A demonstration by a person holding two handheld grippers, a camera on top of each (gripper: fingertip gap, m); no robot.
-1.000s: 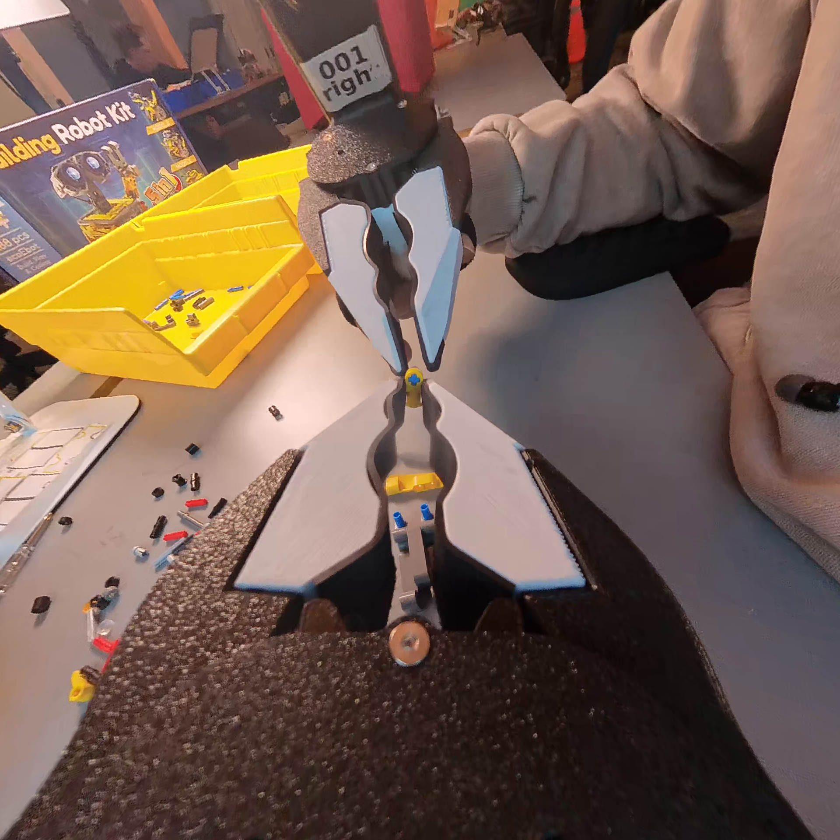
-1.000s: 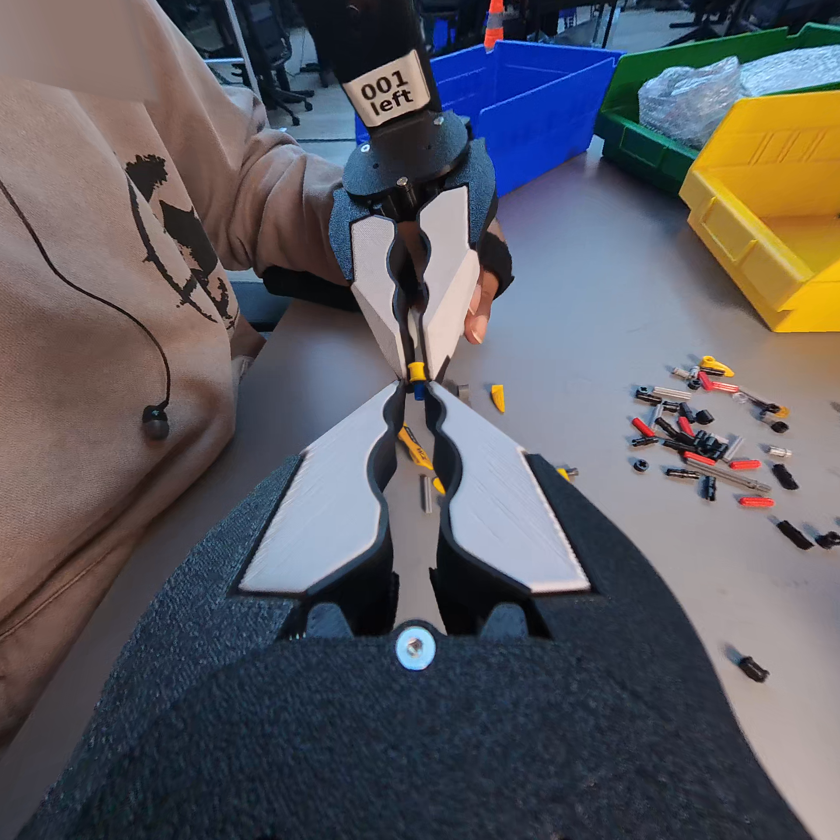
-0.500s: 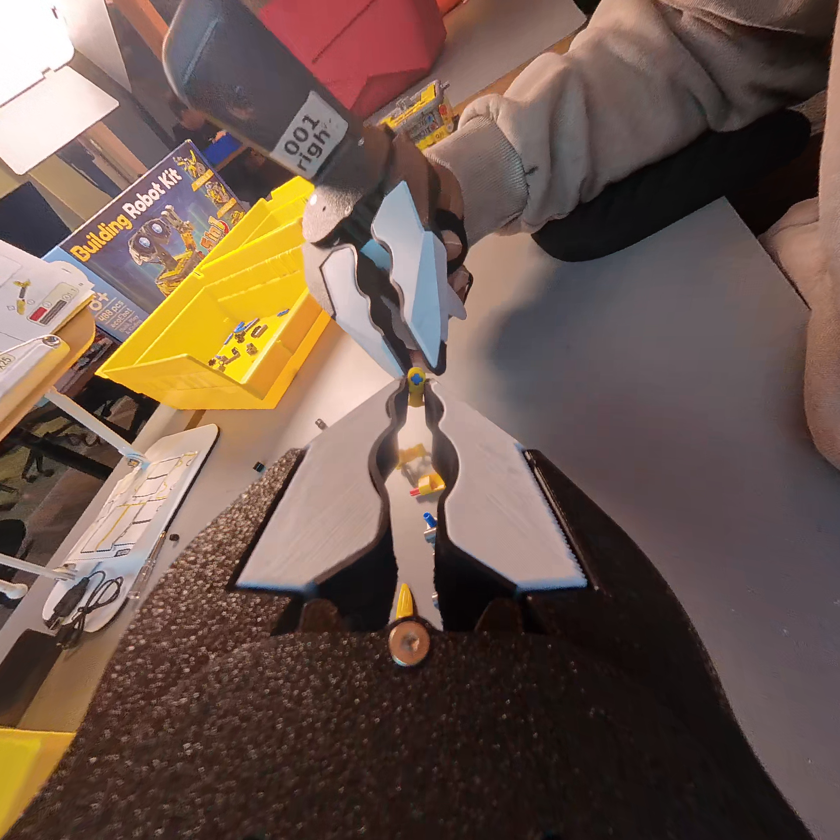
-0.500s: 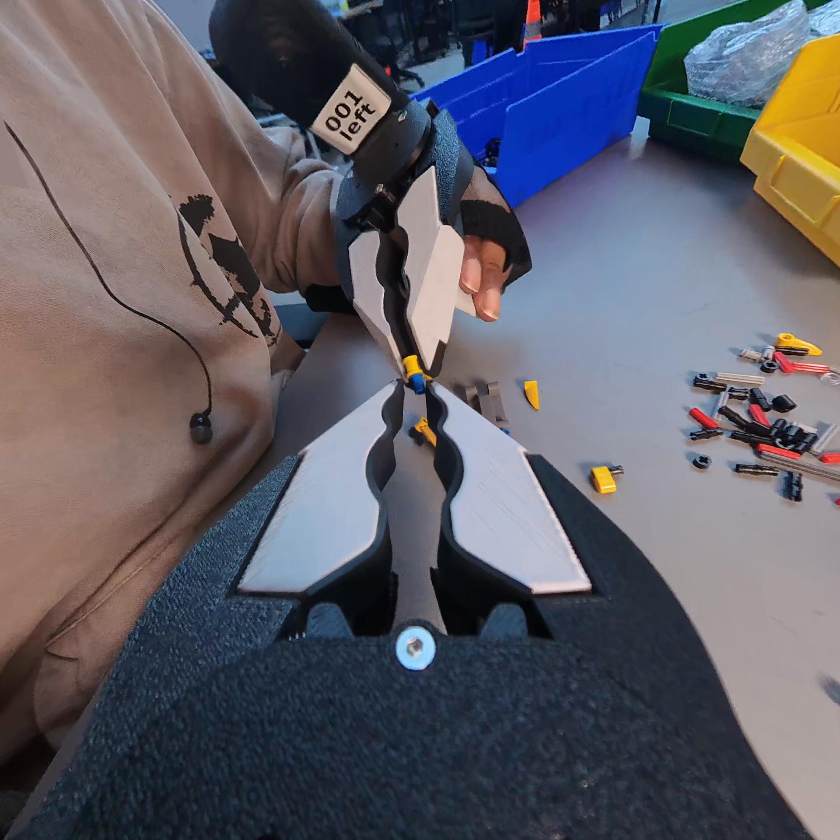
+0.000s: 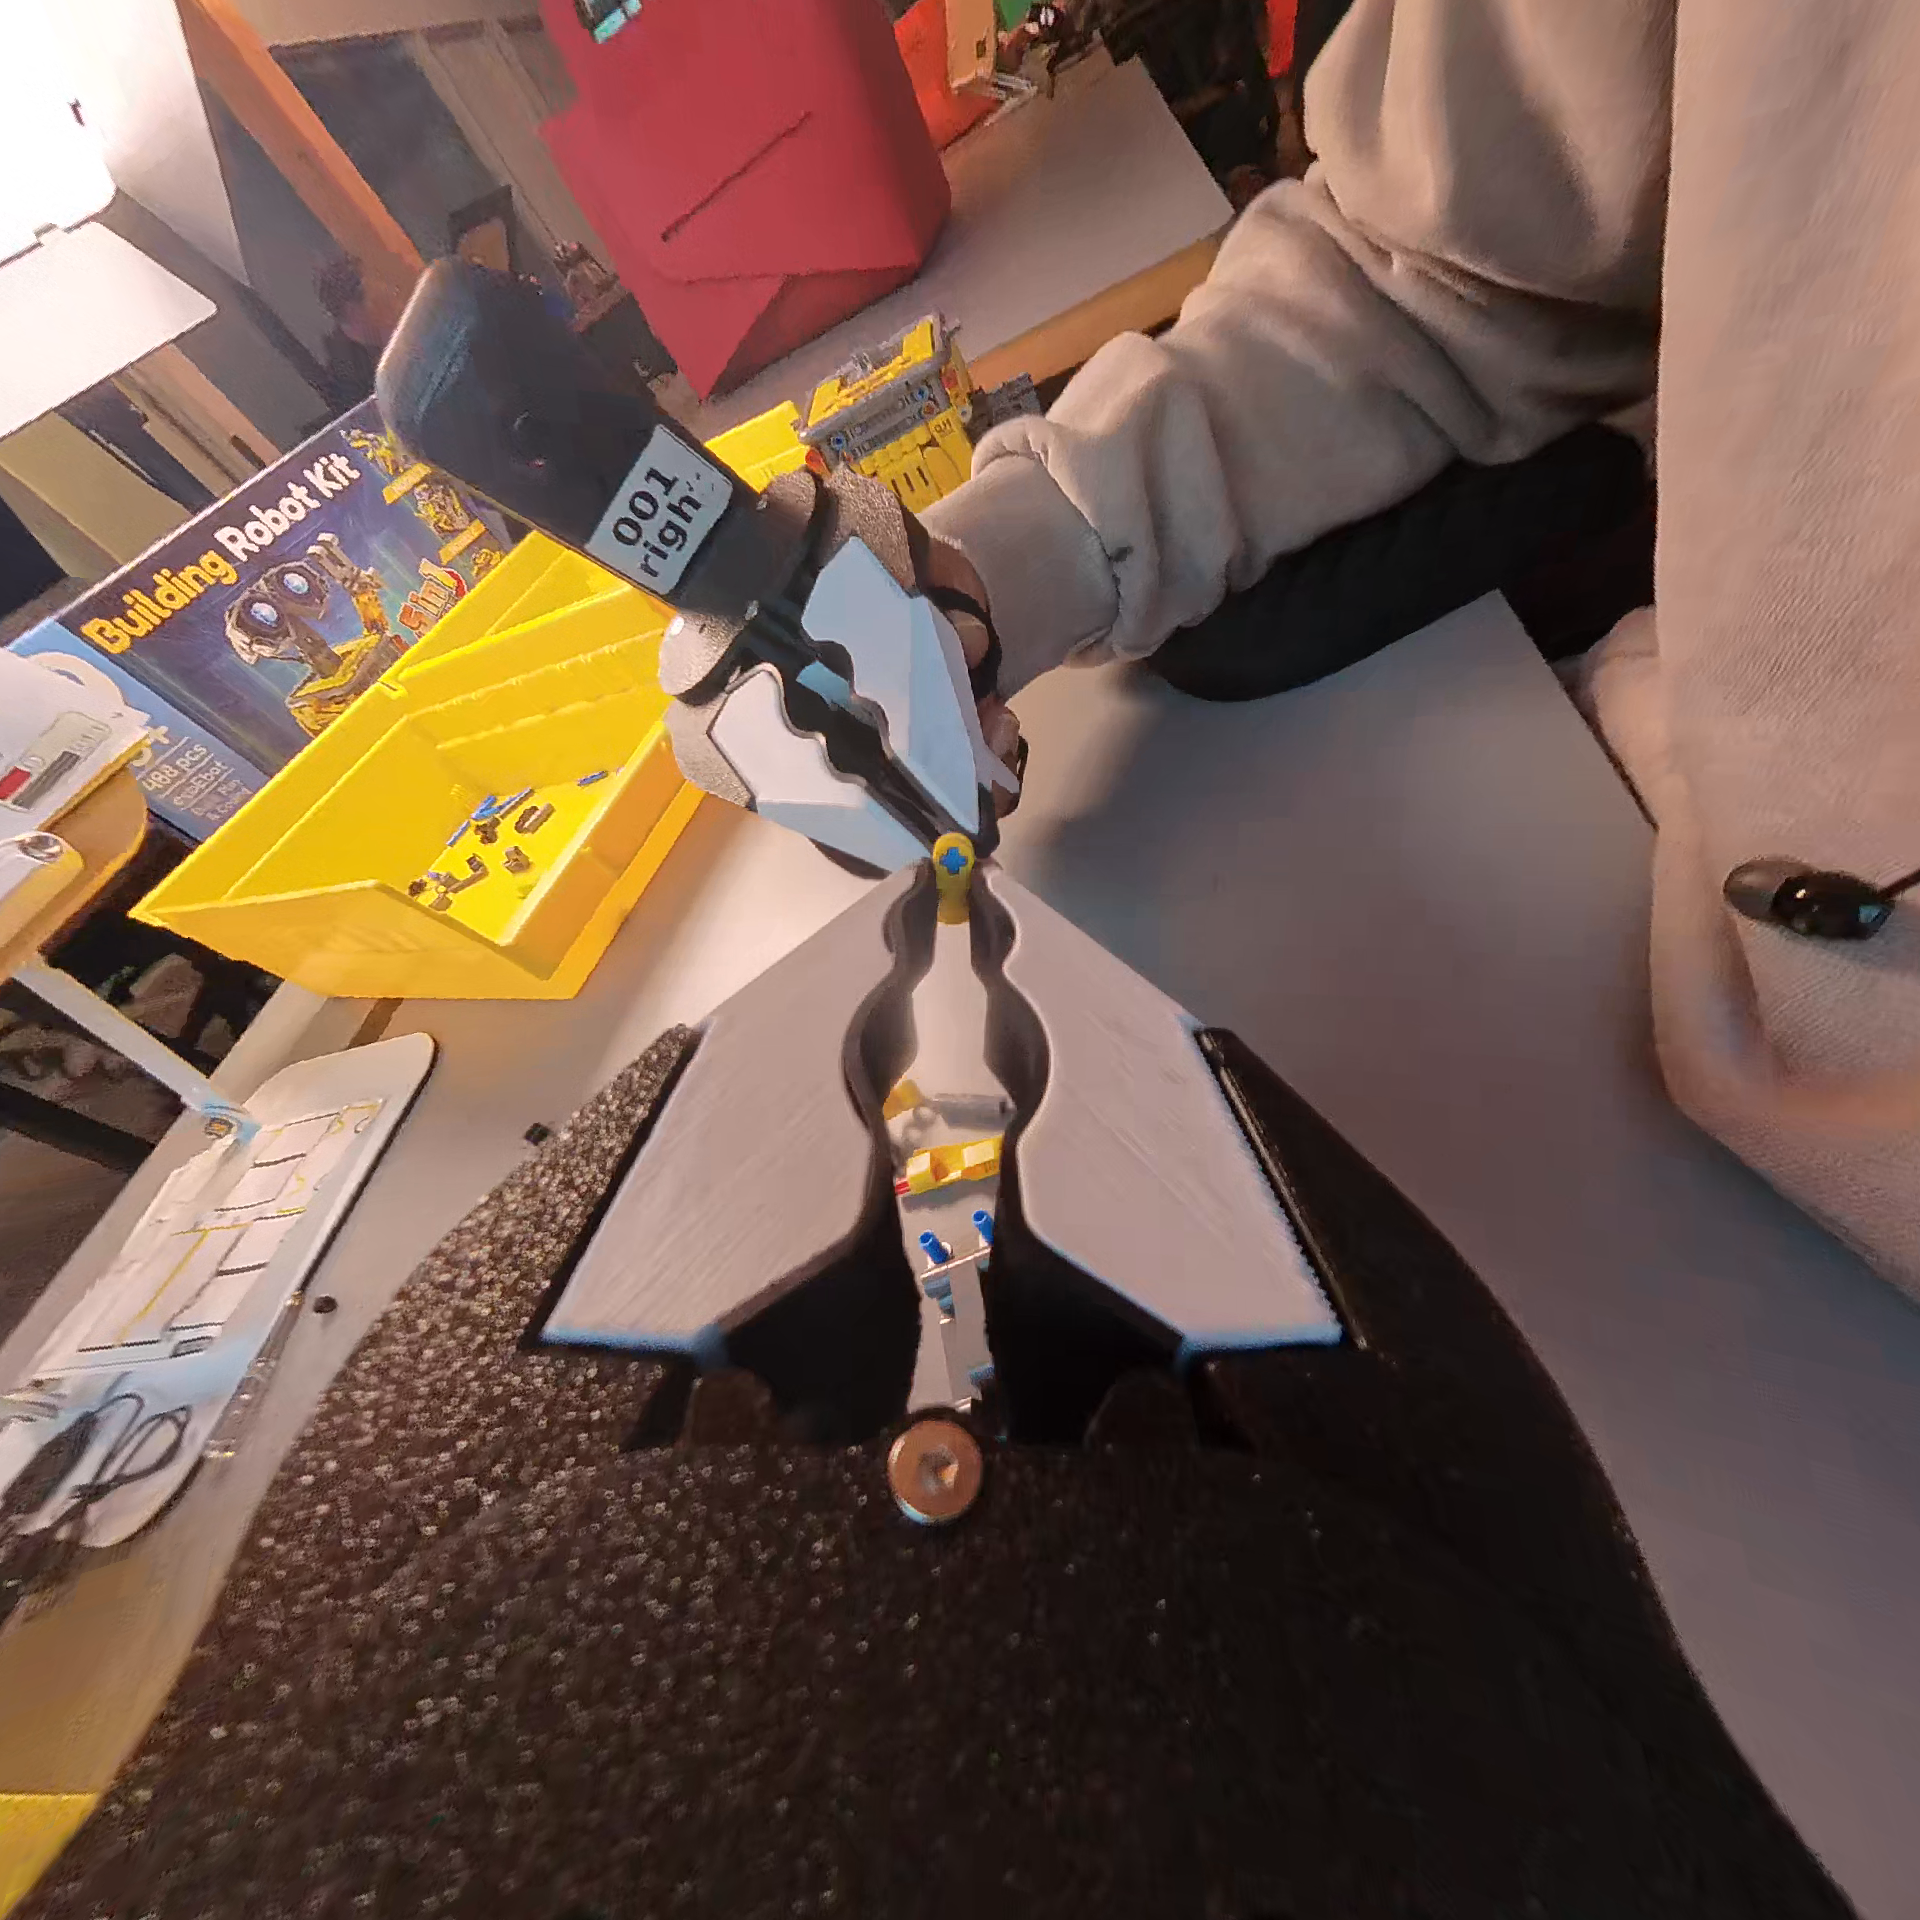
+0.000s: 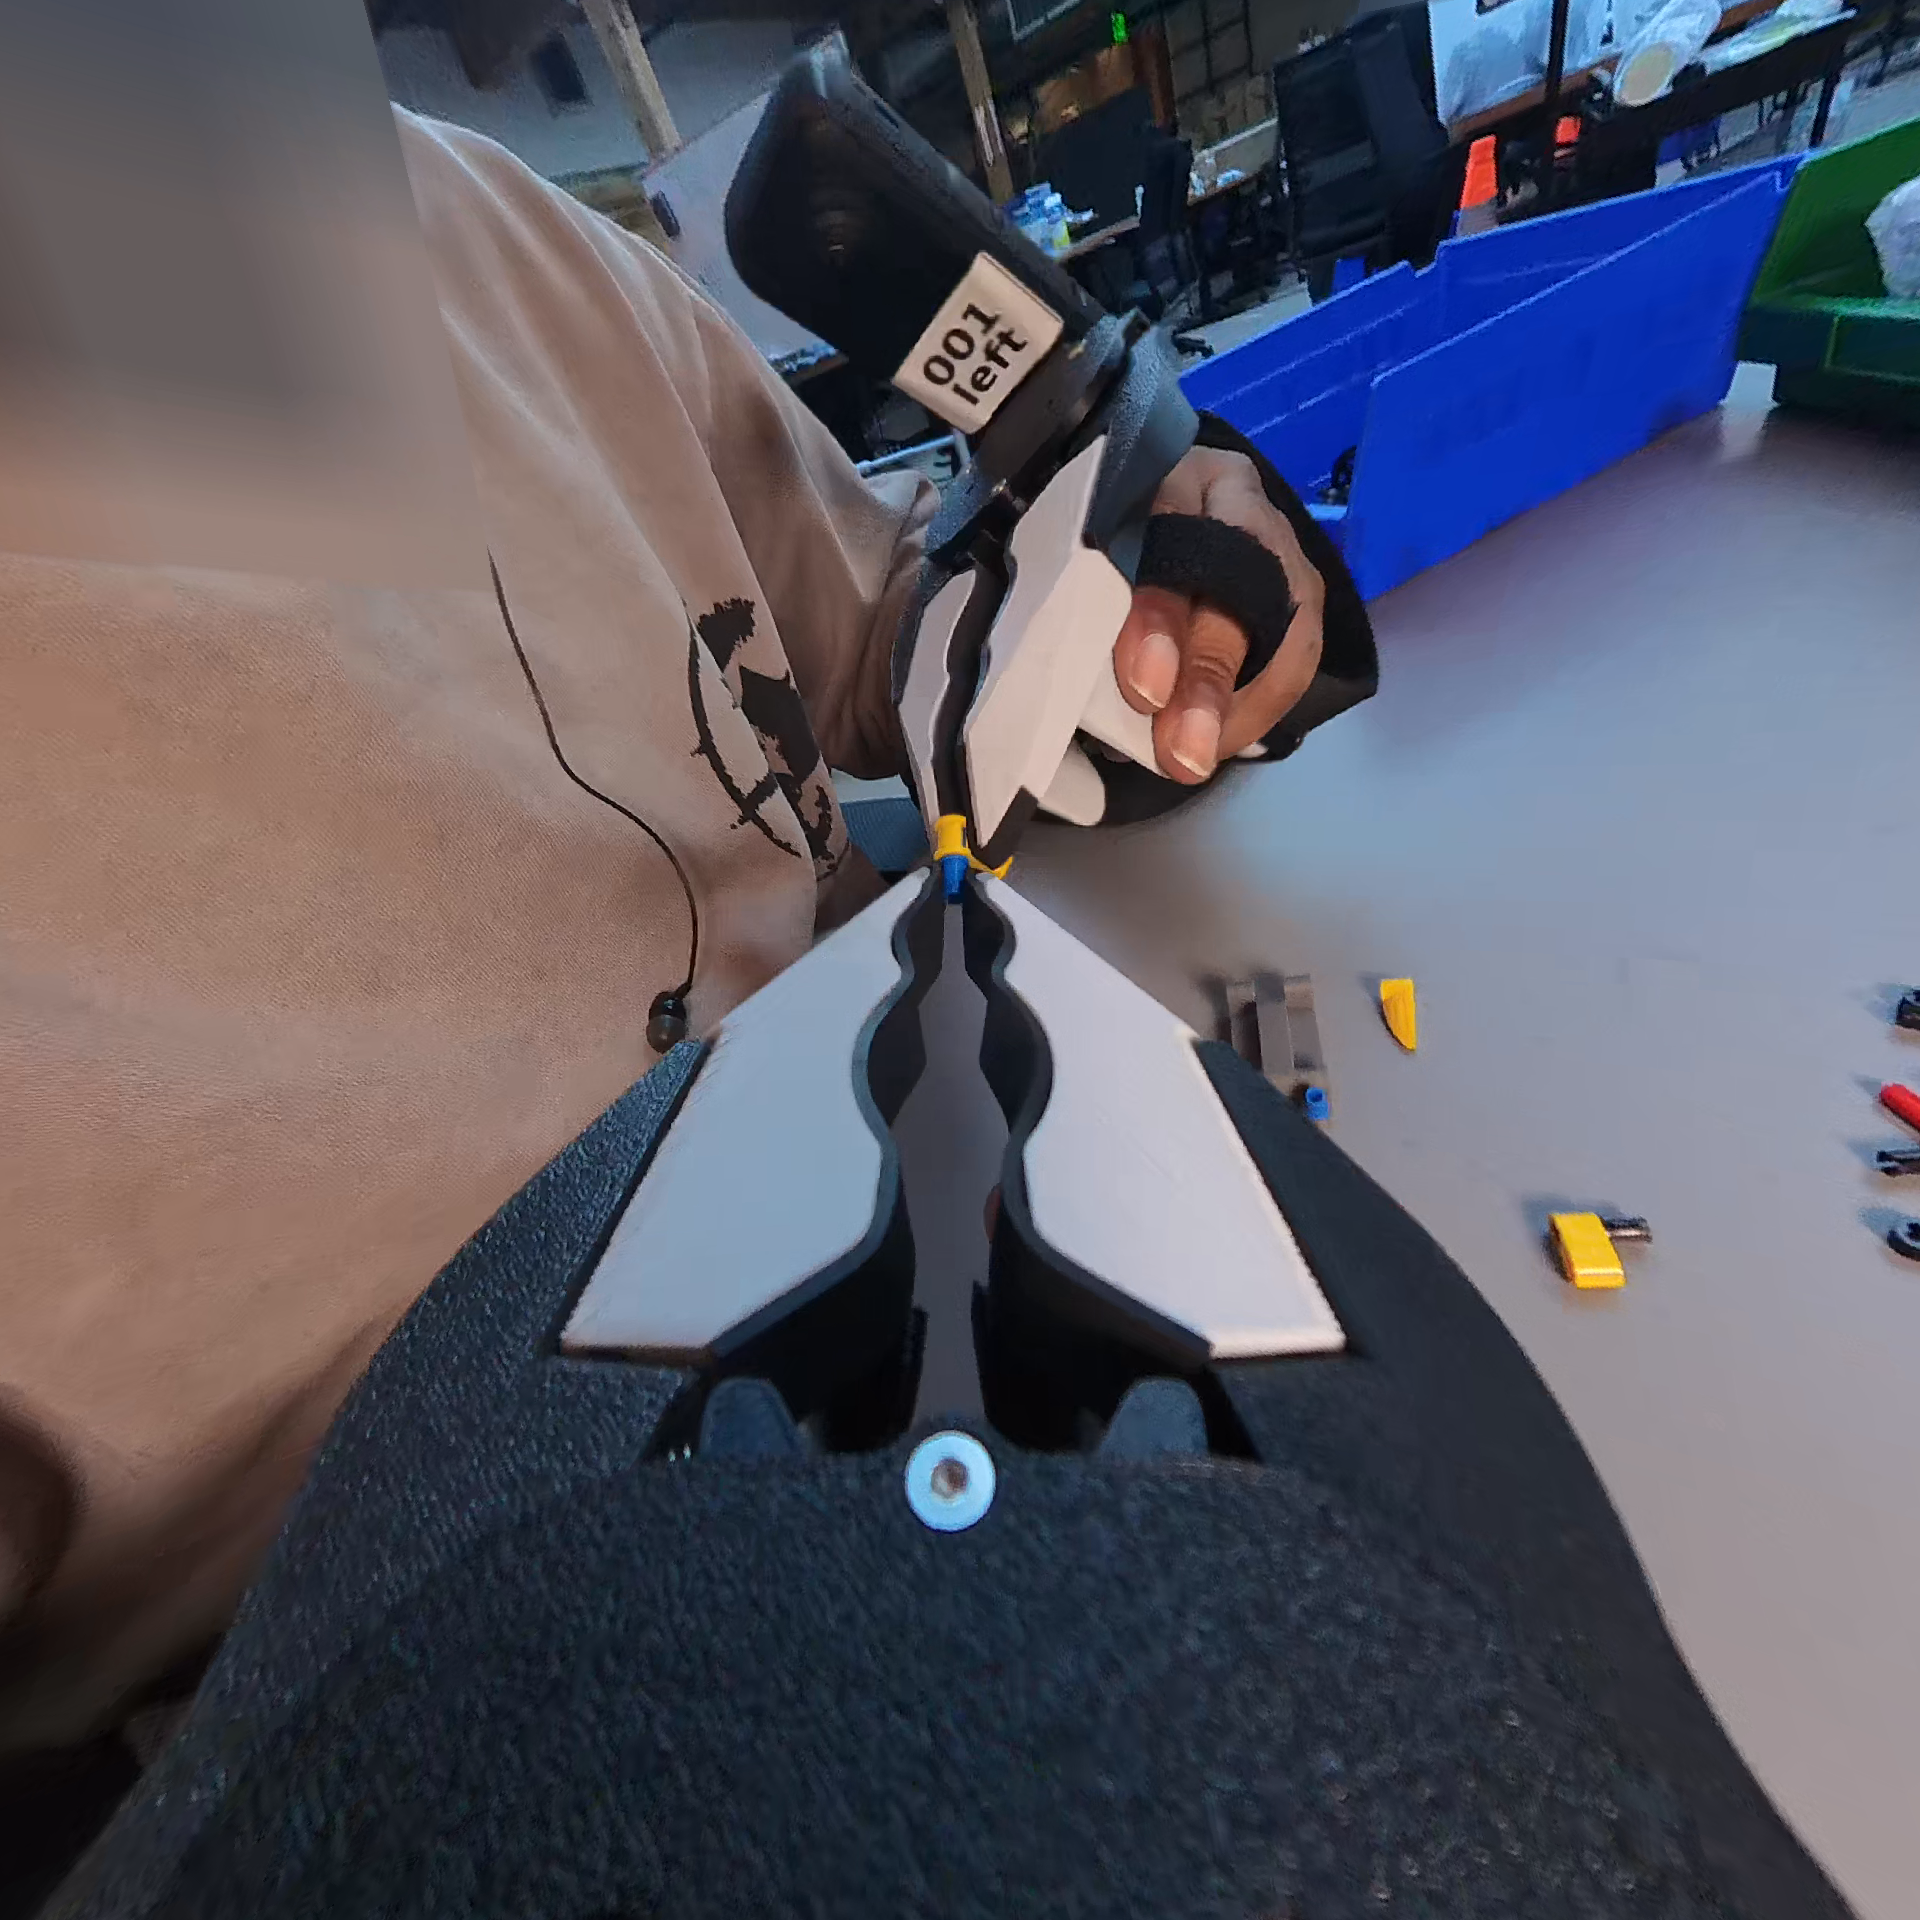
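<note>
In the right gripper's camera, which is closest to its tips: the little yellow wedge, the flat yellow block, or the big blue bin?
From the right gripper:
1. Small yellow wedge-shaped plastic piece, on the grey table to the right.
2. Flat yellow plastic block, farther right, nearer the camera.
3. Big blue plastic bin, far back on the right.

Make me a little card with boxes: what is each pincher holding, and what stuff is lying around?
left gripper: shut on the yellow piece
right gripper: shut on the blue peg
peg and piece: joined, tip to tip between both grippers, above the table
table: grey
loose parts: yellow wedge, yellow block, grey beam
bins: yellow bin with small parts; blue bin
kit box: behind the yellow bin
</note>
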